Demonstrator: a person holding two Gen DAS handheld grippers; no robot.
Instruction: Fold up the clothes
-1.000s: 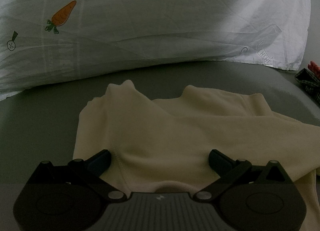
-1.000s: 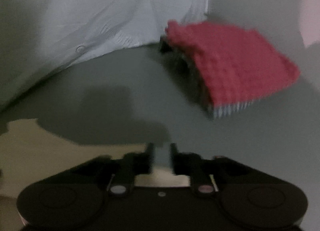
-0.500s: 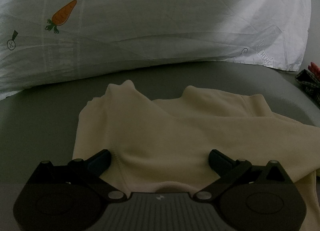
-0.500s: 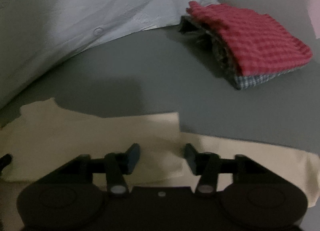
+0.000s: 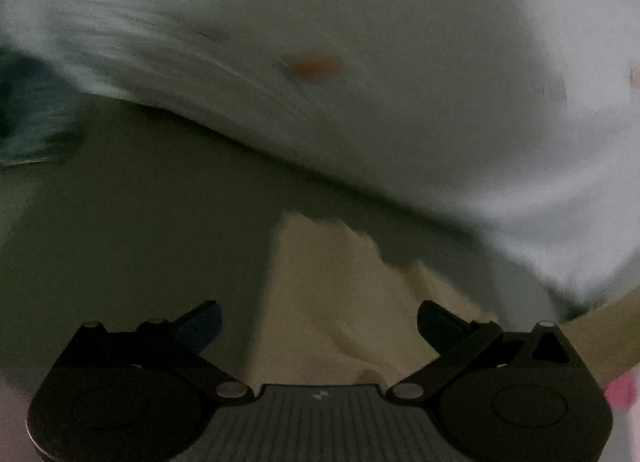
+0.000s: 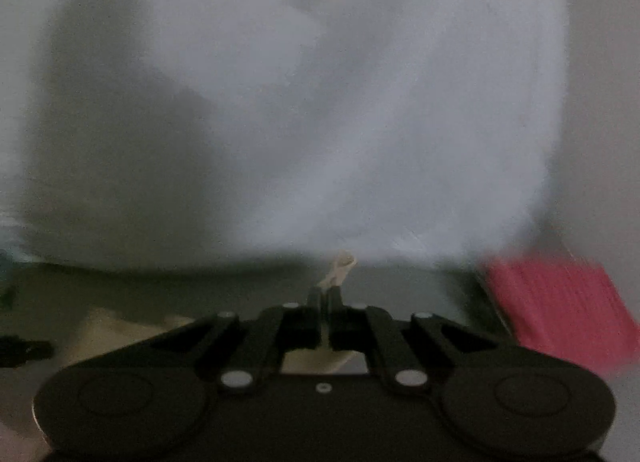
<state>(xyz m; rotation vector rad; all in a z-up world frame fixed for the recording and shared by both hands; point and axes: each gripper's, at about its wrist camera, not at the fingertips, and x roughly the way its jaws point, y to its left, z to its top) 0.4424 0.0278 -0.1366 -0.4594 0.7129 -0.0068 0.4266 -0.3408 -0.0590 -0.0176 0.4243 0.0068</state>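
Observation:
A cream garment lies on the grey surface in the left wrist view, bunched between and ahead of my left gripper's fingers. My left gripper is open and holds nothing, just above the cloth. In the right wrist view my right gripper is shut on a pinch of the cream garment, which sticks up past the fingertips. More of the cream cloth lies low on the left. Both views are blurred.
A big white pillow with an orange carrot print fills the back of both views. A folded red checked cloth lies at the right. A dark teal thing is at the far left.
My right gripper has closed on the edge of the cream garment and lifted it. My left gripper has swung to the left, staying open. The garment's near part has bunched up.

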